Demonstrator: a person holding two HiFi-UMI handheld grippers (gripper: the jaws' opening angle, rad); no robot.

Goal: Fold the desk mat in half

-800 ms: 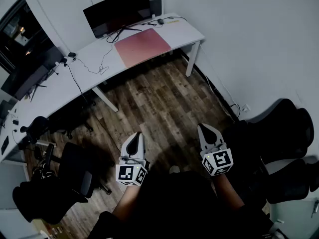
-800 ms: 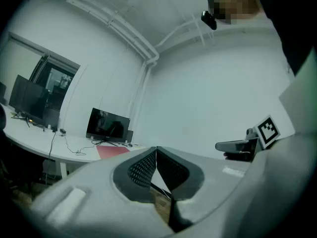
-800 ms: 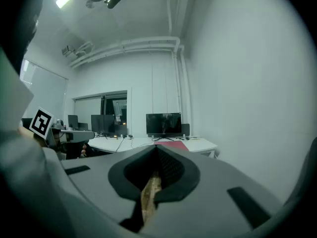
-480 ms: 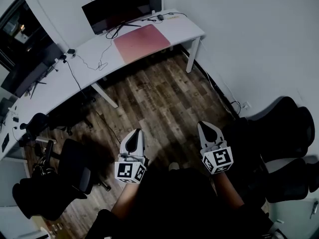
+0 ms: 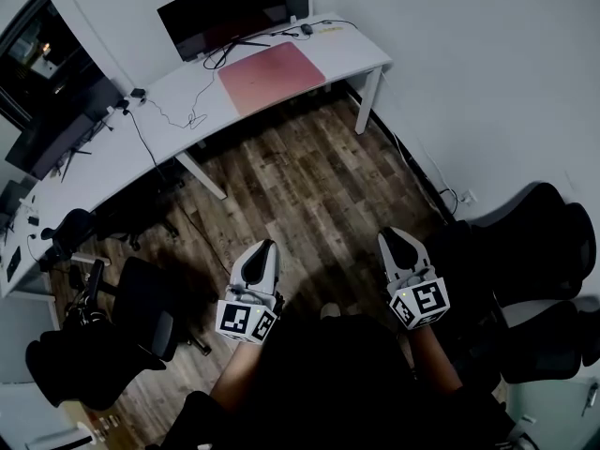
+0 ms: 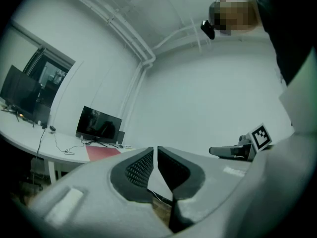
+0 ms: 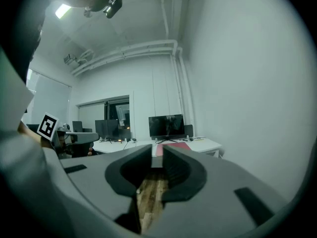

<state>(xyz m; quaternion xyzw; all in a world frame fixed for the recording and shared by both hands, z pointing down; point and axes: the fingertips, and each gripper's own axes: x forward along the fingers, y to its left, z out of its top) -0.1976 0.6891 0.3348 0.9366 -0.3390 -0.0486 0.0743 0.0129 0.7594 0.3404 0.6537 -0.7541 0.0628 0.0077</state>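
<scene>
Pinkish-red and flat, the desk mat (image 5: 272,75) lies on the white worktop (image 5: 361,56) toward its right end, just in front of the dark monitor (image 5: 223,12). The mat's near long edge runs close along the worktop's front edge.

It looks thin and limp, so it is probably light, soft enough to crease, and likely to drape or slide if lifted at one point only. The best hold is probably two corners of one short side, one gripper on each, carried over to the opposite side. The front corners look easiest to get at, since they sit beside the worktop's edge.

Both grippers are well apart from the mat, held level above the wood floor (image 5: 309,186). The left gripper (image 5: 263,249) has its fingers (image 6: 138,167) pressed together on nothing. The right gripper (image 5: 394,240) likewise has its fingers (image 7: 181,175) closed and empty.

Bare worktop lies between the mat and the right end. A loose cable (image 5: 173,115) trails on the worktop left of the mat, and small items sit along the back edge near the monitor's foot. Folding toward the right end therefore looks the freer course. The floor between the person and the worktop is open, with black chairs (image 5: 141,317) off to either side.
</scene>
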